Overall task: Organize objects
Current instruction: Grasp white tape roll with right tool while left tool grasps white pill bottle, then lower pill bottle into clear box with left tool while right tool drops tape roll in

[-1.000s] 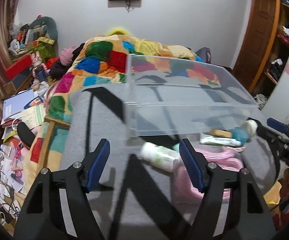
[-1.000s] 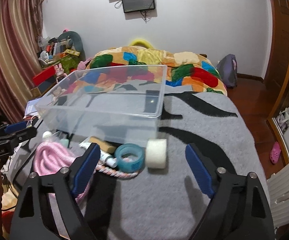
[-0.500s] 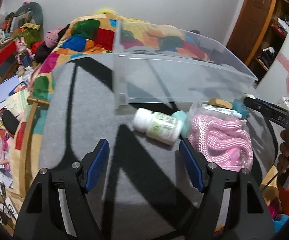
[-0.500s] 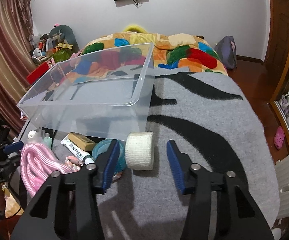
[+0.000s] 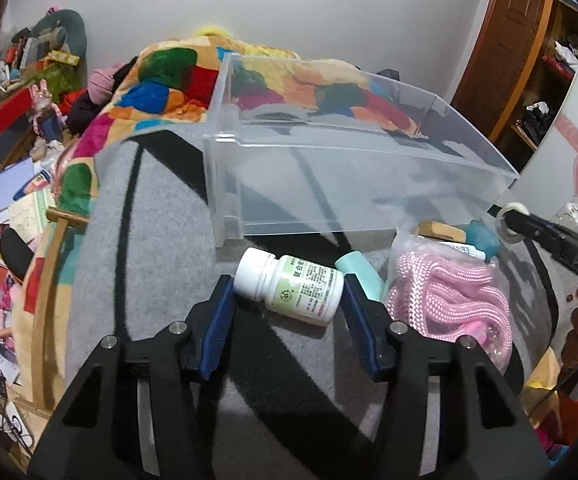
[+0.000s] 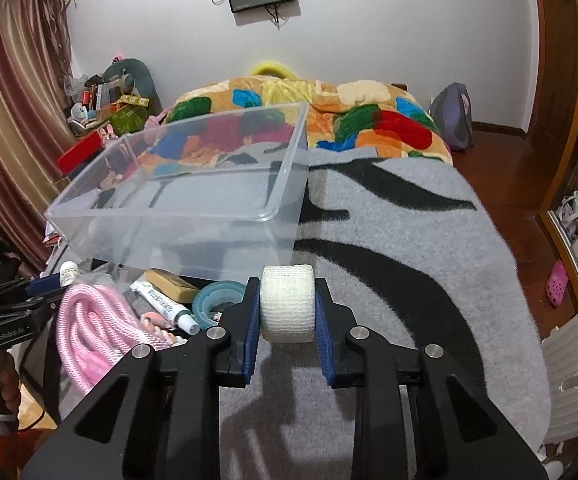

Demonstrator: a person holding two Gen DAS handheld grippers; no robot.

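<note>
1. I am holding the right tongs (image 6: pixel 287 307) clamped on a white gauze roll (image 6: pixel 287 303); both blue pads are pressing its flat ends, and the roll is sitting crosswise between the tips, low over the grey blanket (image 6: pixel 401 248).
2. I am keeping the left tongs (image 5: pixel 288 295) spread wide around a white pill bottle (image 5: pixel 289 286) that is lying on its side on the blanket, cap toward the left pad. The left pad is touching or just beside the cap; the right pad is just beside the bottle's base, and I cannot tell whether it touches.
3. Just ahead of both tongs, a clear plastic bin (image 6: pixel 193 204) is standing on the blanket; from the right tongs it is lying ahead and to the left, its near wall just behind the gauze roll.
4. Left of the right tongs, I am seeing a teal tape ring (image 6: pixel 214 300), a white tube (image 6: pixel 165 306), a tan block (image 6: pixel 171 284) and a bagged pink rope (image 6: pixel 89 320) crowded together in front of the bin.
5. From the left tongs, the pink rope (image 5: pixel 449 300) is lying just right of the right finger, with a teal cylinder (image 5: pixel 361 276) between the rope and the bottle.
</note>
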